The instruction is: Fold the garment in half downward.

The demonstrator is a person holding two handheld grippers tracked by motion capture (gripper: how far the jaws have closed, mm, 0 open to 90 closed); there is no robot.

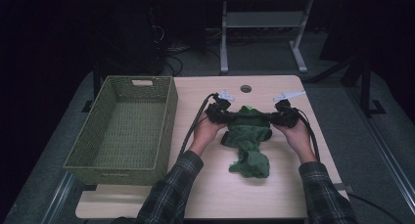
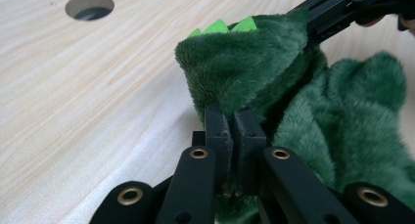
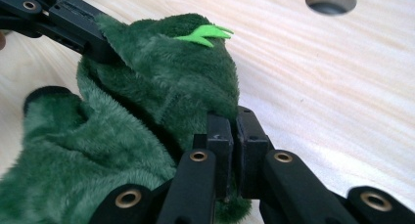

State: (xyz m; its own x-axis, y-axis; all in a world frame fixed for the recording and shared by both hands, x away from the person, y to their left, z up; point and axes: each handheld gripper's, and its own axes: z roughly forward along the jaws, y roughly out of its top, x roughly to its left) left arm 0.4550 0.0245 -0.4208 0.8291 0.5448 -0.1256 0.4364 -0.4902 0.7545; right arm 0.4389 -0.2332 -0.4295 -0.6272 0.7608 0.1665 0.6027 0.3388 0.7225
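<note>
While both hands work at the table, the scene reads as follows.

Left gripper [image 1: 226, 115]: its jaws are pressed together on a fold of the green plush garment [image 1: 249, 141]; in the left gripper view [image 2: 234, 131] the fleece is pinched between the two black pads.

Right gripper [image 1: 272, 117]: likewise clamped on the plush at the garment's other upper edge; the right gripper view [image 3: 233, 136] shows the pads squeezing the fabric.

Green plush garment: near the middle of the table [image 1: 205, 194], strung between the two grippers at its top, its lower part trailing toward 6 o'clock and resting on the wood.

Bright green spikes [image 2: 222, 26]: on the ridge of the held part, at 12 o'clock of the garment.

Woven basket [image 1: 166, 121]: at 9 o'clock of the garment, well apart.

Round hole [image 1: 245, 88]: in the tabletop at 12 o'clock of the garment, near the far edge.
</note>
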